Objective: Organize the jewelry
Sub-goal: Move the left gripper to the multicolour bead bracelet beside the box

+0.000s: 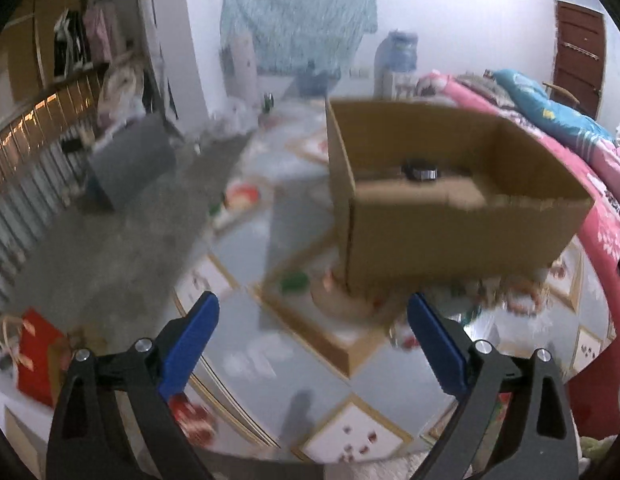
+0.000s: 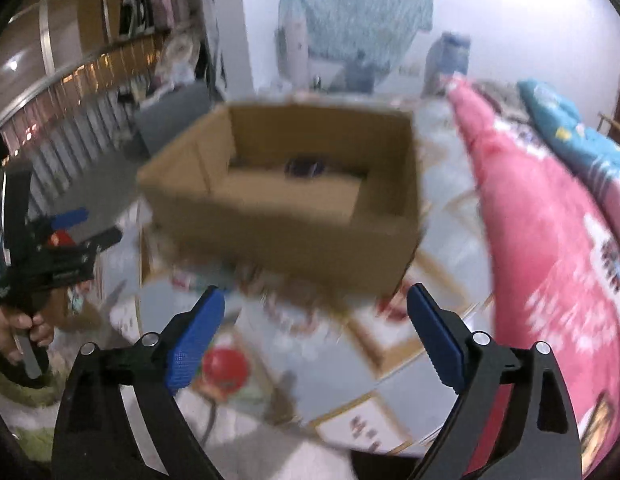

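Observation:
An open brown cardboard box stands on a round glass-topped table. A dark bracelet-like piece lies inside it on a cardboard insert. My left gripper is open and empty, just short of the box's near left corner. In the right wrist view the same box is blurred, with a dark item inside. My right gripper is open and empty, in front of the box's near wall. The left gripper also shows in the right wrist view, held by a hand at the left.
A bed with a pink quilt runs along the table's right side. A red bag sits at the table's left edge. A grey stool and a railing stand on the left. Both views are motion-blurred.

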